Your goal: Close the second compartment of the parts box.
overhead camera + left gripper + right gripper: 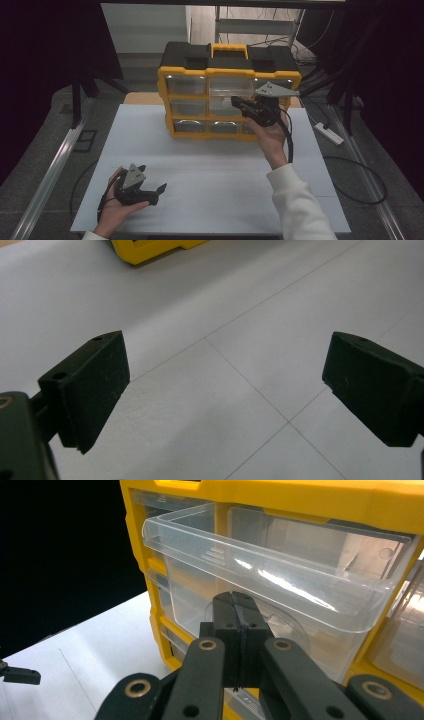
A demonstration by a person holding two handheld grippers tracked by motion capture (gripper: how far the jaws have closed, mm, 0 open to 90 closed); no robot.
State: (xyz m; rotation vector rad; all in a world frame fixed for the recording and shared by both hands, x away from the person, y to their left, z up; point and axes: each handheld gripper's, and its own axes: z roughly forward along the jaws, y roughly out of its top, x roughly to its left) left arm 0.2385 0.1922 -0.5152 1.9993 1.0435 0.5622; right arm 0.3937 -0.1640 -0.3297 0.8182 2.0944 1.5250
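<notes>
Yellow-and-black plastic drawer organiser (227,90) with clear drawers stands upright at the far middle of the white table top (210,175), yellow carry handle on its black lid. Right gripper (237,104) is raised in front of the cabinet's middle row, held from below by the person's right hand (270,137), white sleeve (300,205) coming in from the near right. In the right gripper view, the gripper (235,611) has its two black jaws clenched flat against each other, with no gap between the pads. The jaw tips sit at the curved pull tab on the front of a clear plastic drawer (280,585) that is pulled part way out of the yellow frame, its open rim standing proud of the neighbouring drawer fronts. Whether the tab is pinched between the pads or merely touched cannot be told. The drawer looks empty where its walls can be seen through. Left gripper (155,192) lies low over the near left of the table, in the person's left hand (117,207), well apart from the cabinet. In the left gripper view, the gripper (225,390) has its jaws spread wide, released, with bare white table between them and a yellow corner of the organiser (150,250) at the far edge.
</notes>
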